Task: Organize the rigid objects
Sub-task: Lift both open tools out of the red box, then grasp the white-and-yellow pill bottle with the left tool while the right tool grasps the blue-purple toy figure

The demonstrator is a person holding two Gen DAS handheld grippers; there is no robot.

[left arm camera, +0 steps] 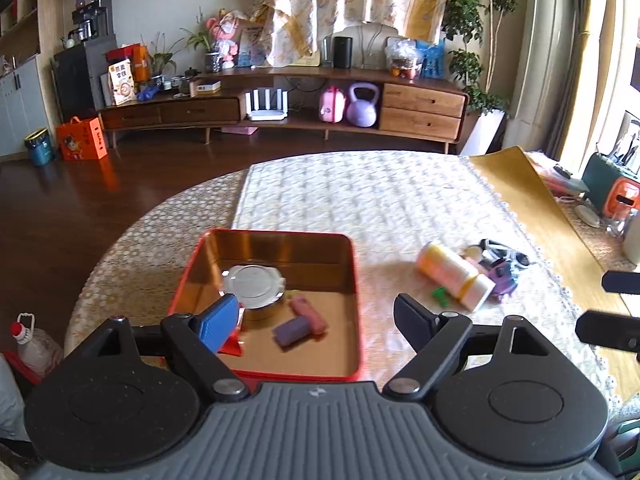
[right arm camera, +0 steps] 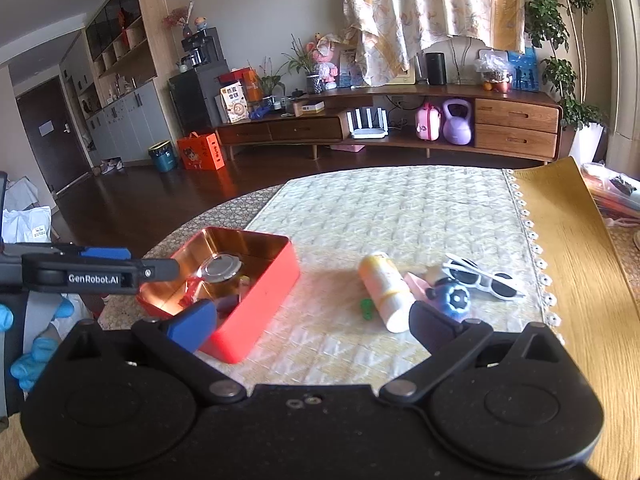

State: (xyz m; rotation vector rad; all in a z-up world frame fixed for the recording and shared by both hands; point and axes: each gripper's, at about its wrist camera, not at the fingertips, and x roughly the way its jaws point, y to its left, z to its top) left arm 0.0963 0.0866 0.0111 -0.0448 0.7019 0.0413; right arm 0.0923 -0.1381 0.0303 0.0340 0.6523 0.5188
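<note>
A: How do the tools stand?

B: Both wide open, nothing held. The left gripper (left arm camera: 316, 316) hangs over the near edge of the red tin (left arm camera: 356, 280); the right gripper (right arm camera: 312, 320) hangs over the cloth between the tin and the loose pile.

A: Where are the things to sort?

B: In the tin: a round metal lid (left arm camera: 253, 282), a pink block (left arm camera: 308, 312) and a purple block (left arm camera: 292, 330) touching. On the table (right arm camera: 400, 208), right of the tin: a yellow and white bottle (right arm camera: 386, 290), white sunglasses (right arm camera: 484, 278), a blue ball (right arm camera: 454, 300), a small green piece (right arm camera: 366, 306).

A: Anything unclear?

B: The pile is blurred in the left view. A red item by the tin's near left corner is half hidden.

A: The room?

B: A wooden sideboard (right arm camera: 516, 124) across a dark floor.
</note>
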